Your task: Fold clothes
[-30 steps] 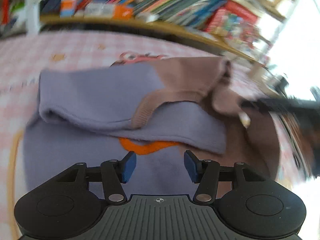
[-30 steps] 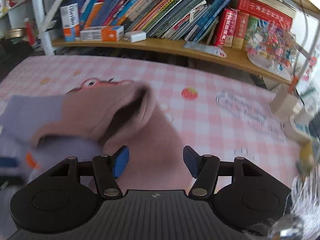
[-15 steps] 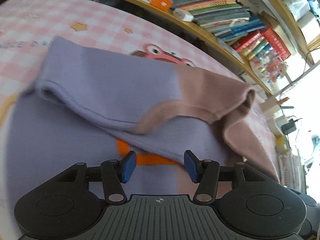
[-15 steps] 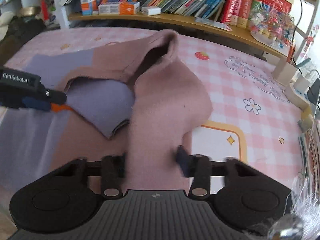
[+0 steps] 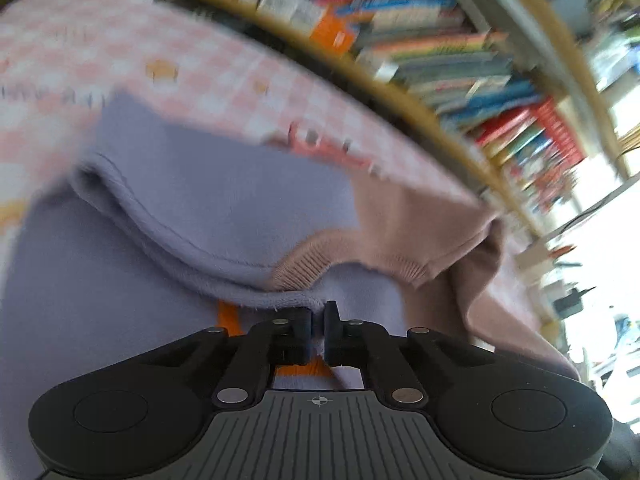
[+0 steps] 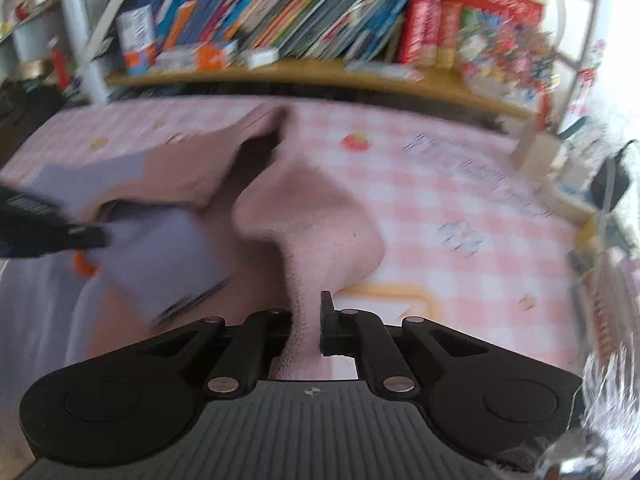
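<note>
Hand-held gripper (image 6: 307, 322) on rumpled lilac-and-pink sweater (image 6: 320, 216)

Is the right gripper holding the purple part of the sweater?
No, the right gripper has its jaws shut on the pink sleeve, not the purple fabric.

Bookshelf (image 6: 304, 40) blurred, titles unreadable; sweater (image 5: 224, 208) cut off at lower-left edge.

Lilac-and-dusty-pink knit sweater (image 5: 224, 200), soft and fuzzy, with an orange patch (image 5: 228, 314) on the lilac part. Spread across the pink checked counter (image 6: 420, 208), partly folded over itself. Ribbed pink cuff lying over the lilac panel. Pink sleeve (image 6: 316, 232) pulled up into a taut ridge; lilac hem edge bunched at the near side.
</note>
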`<state>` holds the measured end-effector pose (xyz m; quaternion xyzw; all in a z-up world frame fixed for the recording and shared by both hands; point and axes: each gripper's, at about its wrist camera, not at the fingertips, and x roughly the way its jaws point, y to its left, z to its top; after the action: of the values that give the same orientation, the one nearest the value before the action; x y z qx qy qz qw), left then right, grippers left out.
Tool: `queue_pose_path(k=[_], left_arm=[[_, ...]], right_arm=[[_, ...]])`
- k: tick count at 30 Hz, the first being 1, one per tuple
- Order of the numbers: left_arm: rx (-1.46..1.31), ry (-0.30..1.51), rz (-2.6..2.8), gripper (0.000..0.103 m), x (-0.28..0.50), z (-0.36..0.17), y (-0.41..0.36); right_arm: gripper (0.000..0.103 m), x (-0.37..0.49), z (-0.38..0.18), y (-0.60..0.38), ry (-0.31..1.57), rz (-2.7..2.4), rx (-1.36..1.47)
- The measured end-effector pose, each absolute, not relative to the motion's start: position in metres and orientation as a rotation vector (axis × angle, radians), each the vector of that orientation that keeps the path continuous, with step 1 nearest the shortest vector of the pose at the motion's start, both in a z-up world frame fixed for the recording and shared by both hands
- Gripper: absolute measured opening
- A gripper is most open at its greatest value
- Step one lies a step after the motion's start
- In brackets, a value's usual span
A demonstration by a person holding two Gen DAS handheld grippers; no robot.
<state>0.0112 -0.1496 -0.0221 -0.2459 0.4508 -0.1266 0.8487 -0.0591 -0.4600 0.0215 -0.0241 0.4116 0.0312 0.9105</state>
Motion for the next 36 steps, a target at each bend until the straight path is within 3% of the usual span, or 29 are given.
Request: queue_pose_path(k=[9, 18, 27, 28, 29, 31, 36], left_arm=[[-0.389, 0.674, -0.015, 0.004, 0.023, 0.046, -0.034], [-0.221, 0.724, 0.19, 0.004, 0.054, 0.036, 0.027], [-0.1, 0.821, 0.239, 0.004, 0.079, 0.01, 0.033], [-0.093, 0.832, 0.243, 0.005, 0.082, 0.007, 0.034], [-0.09, 0.838, 0.242, 0.005, 0.083, 0.005, 0.035], [-0.08, 0.848, 0.235, 0.005, 0.083, 0.002, 0.036], [-0.067, 0.845, 0.205, 0.005, 0.08, -0.002, 0.038]], right_arm=[[0.004, 0.017, 0.041, -0.526, 0.755, -0.149, -0.127], [0.004, 0.08, 0.006, -0.56, 0.923, -0.19, -0.209], [0.005, 0.094, -0.014, -0.577, 0.971, -0.261, -0.16], [0.014, 0.093, -0.014, -0.577, 0.962, -0.268, -0.153], [0.036, 0.091, -0.013, -0.577, 0.945, -0.283, -0.152], [0.061, 0.084, -0.009, -0.575, 0.902, -0.31, -0.152], [0.061, 0.035, 0.007, -0.565, 0.827, -0.289, -0.069]])
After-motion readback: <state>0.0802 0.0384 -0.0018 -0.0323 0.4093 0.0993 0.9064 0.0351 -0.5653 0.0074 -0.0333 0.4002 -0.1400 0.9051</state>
